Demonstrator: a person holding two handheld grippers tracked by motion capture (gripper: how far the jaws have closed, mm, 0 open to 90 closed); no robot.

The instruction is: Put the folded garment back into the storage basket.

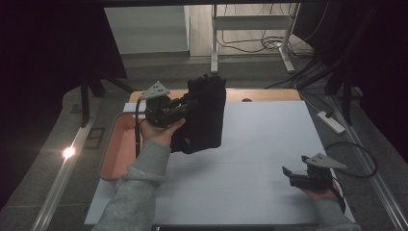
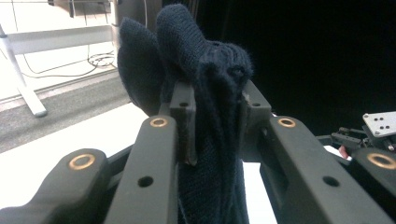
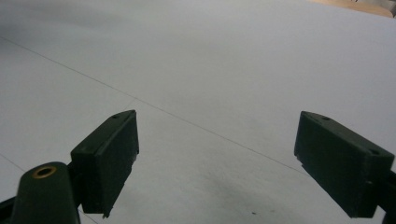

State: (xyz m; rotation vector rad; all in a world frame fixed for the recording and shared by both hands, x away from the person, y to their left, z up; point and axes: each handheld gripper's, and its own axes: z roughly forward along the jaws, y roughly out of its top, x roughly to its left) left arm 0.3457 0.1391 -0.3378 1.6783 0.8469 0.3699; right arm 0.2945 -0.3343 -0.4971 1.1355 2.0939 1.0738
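High view: left to right, a bright lamp spot (image 1: 69,152) glows on the grey floor (image 1: 38,159), then an orange tray (image 1: 120,149) sits at the counter's left edge. Next, the left gripper (image 1: 185,103) is raised above the white counter (image 1: 260,144), its fingers clamped on a folded dark knit cloth (image 1: 204,115) that hangs clear of the surface. Left gripper view has the cloth (image 2: 210,116) pinched between the two fingers (image 2: 183,116), bulging above them. Beyond the counter stand a white frame's legs (image 1: 287,48) with loose cables (image 1: 269,43) on the pale floor. At the right, a power strip (image 1: 331,121) lies beside the counter, and the right gripper (image 1: 292,172) rests low on the surface. Right gripper view has its fingers (image 3: 109,158) wide apart over bare white counter (image 3: 210,70).
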